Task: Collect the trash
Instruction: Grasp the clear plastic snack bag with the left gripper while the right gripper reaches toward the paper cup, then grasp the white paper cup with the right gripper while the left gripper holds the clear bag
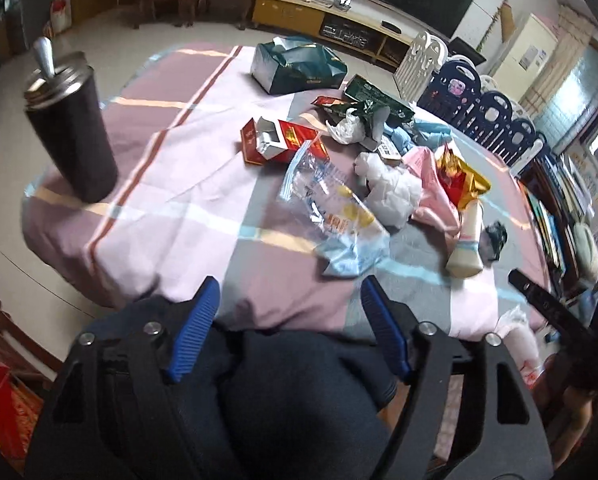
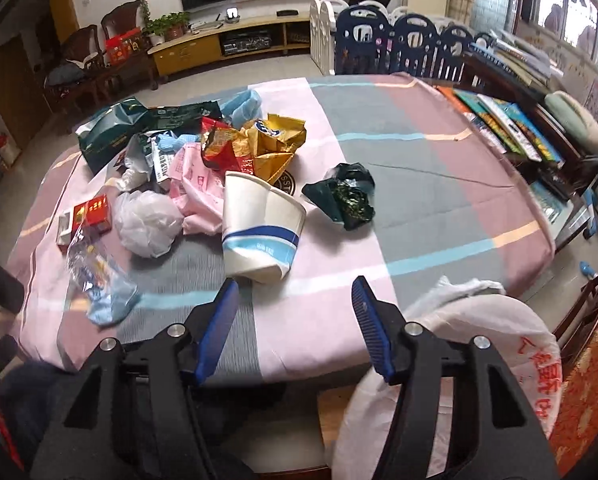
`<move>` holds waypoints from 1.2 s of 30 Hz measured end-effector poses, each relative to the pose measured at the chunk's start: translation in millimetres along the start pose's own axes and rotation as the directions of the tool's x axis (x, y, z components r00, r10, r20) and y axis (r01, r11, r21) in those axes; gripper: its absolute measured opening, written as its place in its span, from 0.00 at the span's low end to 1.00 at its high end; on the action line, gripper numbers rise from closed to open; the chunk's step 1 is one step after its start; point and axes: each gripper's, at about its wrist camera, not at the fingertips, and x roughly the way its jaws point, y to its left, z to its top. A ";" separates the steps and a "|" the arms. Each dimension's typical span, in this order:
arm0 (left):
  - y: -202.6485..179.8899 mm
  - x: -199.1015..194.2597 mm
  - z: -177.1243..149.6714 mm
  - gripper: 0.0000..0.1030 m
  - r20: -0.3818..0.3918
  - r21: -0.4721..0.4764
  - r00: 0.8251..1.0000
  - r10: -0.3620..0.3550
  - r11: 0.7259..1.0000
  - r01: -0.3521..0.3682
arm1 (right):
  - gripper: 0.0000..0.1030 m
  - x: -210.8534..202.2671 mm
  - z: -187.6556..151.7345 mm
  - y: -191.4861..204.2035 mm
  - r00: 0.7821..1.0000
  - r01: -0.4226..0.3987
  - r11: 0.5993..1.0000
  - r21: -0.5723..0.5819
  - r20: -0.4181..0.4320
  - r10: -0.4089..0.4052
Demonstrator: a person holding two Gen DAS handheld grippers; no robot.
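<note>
Trash pile on the pink-and-grey checked cloth worktop, one crushed white paper cup with blue bands, one red cigarette box, one black lidded tumbler, left hand-held gripper and right hand-held gripper both gaping, nothing between the jaws, one white plastic bag hanging off the near edge

Bare cloth right of paper cup (trash heap blocks left).
</note>
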 end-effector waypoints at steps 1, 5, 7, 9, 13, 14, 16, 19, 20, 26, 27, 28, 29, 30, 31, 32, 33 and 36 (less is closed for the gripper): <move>-2.3 8.2 5.4 0.82 -0.004 -0.005 1.000 -0.001 1.000 0.001 | 0.58 5.7 4.2 -0.6 1.000 -0.015 1.000 0.019 -0.017 0.016; -24.8 56.3 35.4 0.88 -0.056 -0.005 0.998 -0.030 1.000 0.030 | 0.64 12.3 9.2 -4.7 0.999 -0.031 0.998 0.056 -0.025 0.032; -37.5 81.5 46.9 0.89 -0.091 -0.002 0.995 -0.039 0.999 0.039 | 0.65 16.5 6.3 -6.7 0.999 -0.011 0.999 0.042 -0.032 0.013; -53.6 107.9 55.4 0.89 -0.131 0.017 0.990 -0.047 0.999 0.049 | 0.66 21.4 4.6 -13.4 0.999 0.000 0.999 0.042 -0.042 0.001; -70.1 136.9 55.6 0.85 -0.158 0.067 0.987 0.024 0.998 -0.014 | 0.68 35.0 5.7 -26.8 0.997 -0.010 0.997 0.077 -0.075 0.016; -69.3 141.0 52.9 0.76 -0.157 0.069 0.986 0.052 0.997 -0.042 | 0.69 37.2 7.2 -27.8 0.997 -0.016 0.996 0.084 -0.078 0.023; -62.0 145.6 48.2 0.54 -0.171 0.041 0.984 0.038 0.999 -0.031 | 0.73 42.7 10.6 -27.0 0.995 -0.041 0.994 0.101 -0.082 0.049; -51.3 141.7 44.8 0.39 -0.150 0.035 0.989 0.018 0.999 -0.013 | 0.73 55.5 17.5 -19.1 0.989 -0.091 0.987 0.130 -0.106 0.105; -47.9 139.8 44.5 0.34 -0.148 0.024 0.989 0.010 1.000 -0.006 | 0.73 59.4 19.7 -14.3 0.988 -0.100 0.987 0.129 -0.106 0.114; -20.6 117.4 35.3 0.26 -0.119 -0.058 0.993 -0.017 0.998 0.010 | 0.75 80.1 28.6 22.4 0.994 -0.042 0.999 0.026 -0.097 0.045; -18.7 113.5 33.2 0.26 -0.115 -0.062 0.993 -0.018 0.998 0.010 | 0.75 83.6 29.3 26.0 0.995 -0.026 1.000 0.010 -0.098 0.027; -18.5 109.0 30.5 0.26 -0.112 -0.064 0.994 -0.020 0.998 0.013 | 0.75 88.2 29.8 29.9 0.995 -0.003 1.000 -0.007 -0.102 0.002; -17.7 103.5 27.2 0.26 -0.106 -0.062 0.994 -0.022 0.998 0.016 | 0.75 92.0 30.2 31.9 0.994 0.012 1.000 -0.015 -0.108 -0.013; -17.5 97.6 23.8 0.26 -0.100 -0.055 0.995 -0.021 0.998 0.016 | 0.75 96.3 30.5 33.3 0.993 0.020 1.000 -0.022 -0.115 -0.022; -17.8 92.4 21.5 0.26 -0.094 -0.047 0.995 -0.019 0.999 0.015 | 0.75 99.0 29.9 32.4 0.992 0.025 0.999 -0.024 -0.120 -0.028; -19.8 87.6 19.1 0.26 -0.080 -0.036 0.997 -0.014 0.999 0.011 | 0.75 101.4 29.3 32.3 0.991 0.035 0.999 -0.027 -0.126 -0.038; -21.0 82.8 16.6 0.26 -0.064 -0.030 0.998 -0.008 1.000 0.006 | 0.75 103.0 28.5 32.0 0.991 0.045 0.999 -0.028 -0.128 -0.048; -22.7 71.8 14.7 0.26 -0.012 -0.017 1.000 0.011 1.000 -0.011 | 0.55 104.4 25.5 29.6 0.989 0.065 0.997 -0.030 -0.133 -0.068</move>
